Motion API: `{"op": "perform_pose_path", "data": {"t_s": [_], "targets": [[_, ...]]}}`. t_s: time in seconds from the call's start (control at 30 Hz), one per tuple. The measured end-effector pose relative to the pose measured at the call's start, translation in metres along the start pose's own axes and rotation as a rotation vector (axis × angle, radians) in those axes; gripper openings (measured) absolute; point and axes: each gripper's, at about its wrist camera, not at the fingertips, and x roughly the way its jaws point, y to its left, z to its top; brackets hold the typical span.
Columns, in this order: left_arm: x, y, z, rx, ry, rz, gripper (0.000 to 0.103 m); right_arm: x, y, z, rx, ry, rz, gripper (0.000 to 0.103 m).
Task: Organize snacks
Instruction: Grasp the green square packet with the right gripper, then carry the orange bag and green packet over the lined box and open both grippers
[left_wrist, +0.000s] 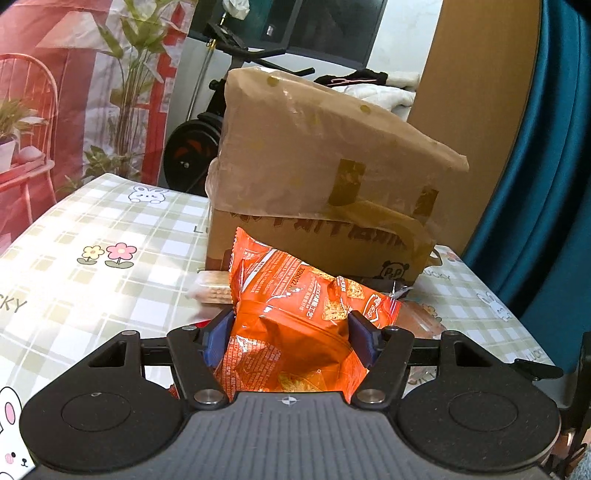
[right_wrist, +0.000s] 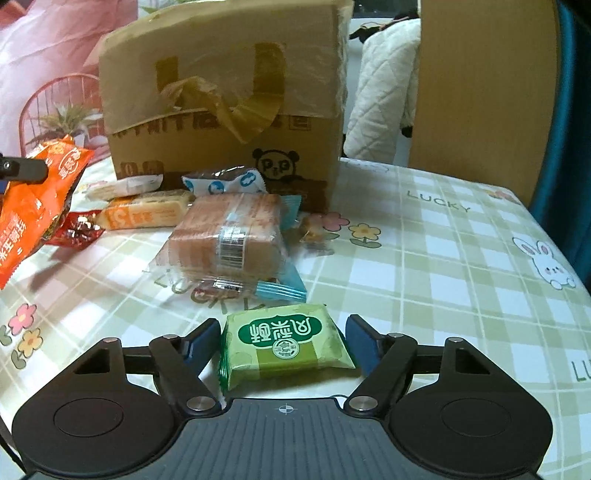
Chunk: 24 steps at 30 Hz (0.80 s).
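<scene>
My left gripper (left_wrist: 291, 315) is shut on an orange snack bag (left_wrist: 295, 295), held up off the checked tablecloth (left_wrist: 110, 229); the blue pads dent its sides. The right wrist view shows the same orange bag (right_wrist: 33, 206) hanging at the far left. My right gripper (right_wrist: 282, 325) is low over the table, with a green square packet (right_wrist: 284, 343) lying flat between its fingers, and both pads touch the packet's sides. Behind stands a taped cardboard box (right_wrist: 221, 110) with a panda print.
Several snacks lie in front of the box: a clear pack of brown cakes (right_wrist: 229, 236), an orange bar (right_wrist: 144, 214), a blue and white wrapper (right_wrist: 225, 181), a red sweet (right_wrist: 77, 229). A wooden board (right_wrist: 484, 92) and a blue curtain (left_wrist: 546, 147) stand at the right.
</scene>
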Motion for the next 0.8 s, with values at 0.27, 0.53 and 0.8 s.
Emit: {"op": "perform_pose_path", "data": {"t_s": [0.27,0.53,0.8], "targets": [[-0.002,0.001,-0.003,0.006,0.011,-0.004,0.069,-0.002,0.000,-0.002,0.004,-0.014,-0.006,0.062],[-0.011,0.007,0.000,-0.002,-0.017,0.004,0.069,-0.008,0.002,-0.002,-0.013,-0.017,0.026,0.056],[-0.020,0.013,0.017,-0.003,-0.088,0.020,0.069,-0.033,-0.019,0.015,0.081,-0.063,0.021,0.056]]}}
